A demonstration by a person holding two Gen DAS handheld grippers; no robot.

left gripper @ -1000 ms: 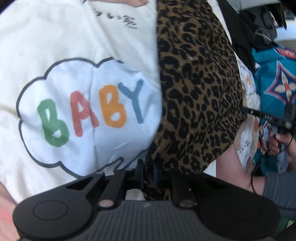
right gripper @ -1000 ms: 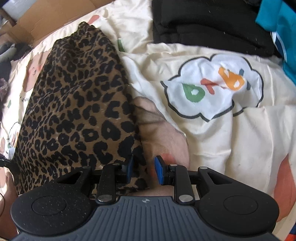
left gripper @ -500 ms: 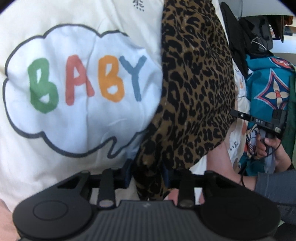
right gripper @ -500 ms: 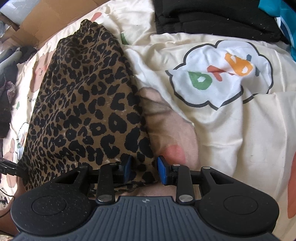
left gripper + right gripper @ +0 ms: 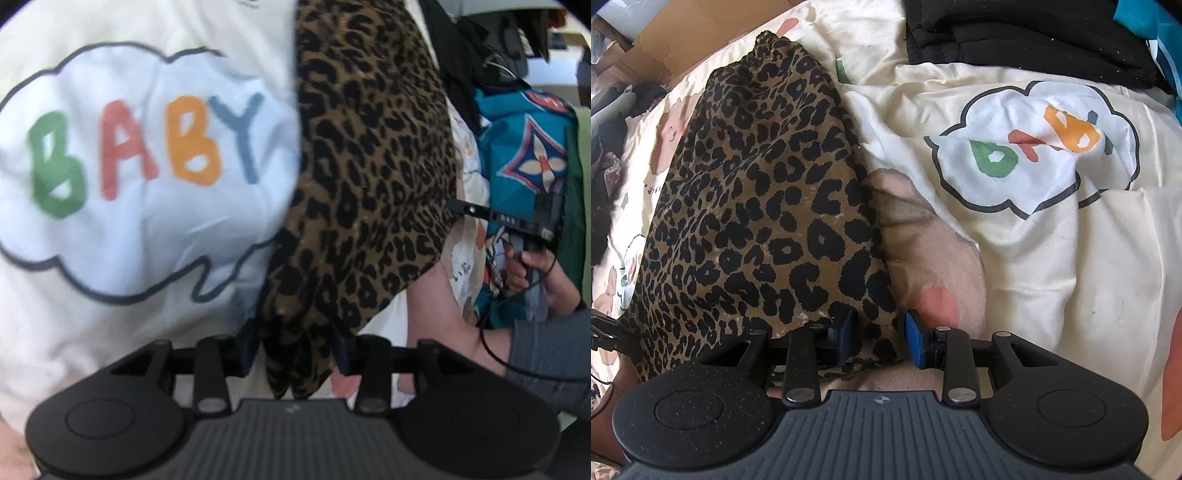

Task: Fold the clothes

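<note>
Lying flat on the cream BABY quilt (image 5: 1052, 236): leopard-print garment (image 5: 757, 206). Straddling one bunched corner, left tongs (image 5: 295, 350), spread apart. Bracketing the other corner, right tongs (image 5: 877, 338), likewise parted, not clamping.

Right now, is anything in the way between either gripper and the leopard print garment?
Nothing visible. The leopard print garment already sits between the jaws of both the left gripper and right gripper; only the cream BABY quilt lies underneath.
</note>
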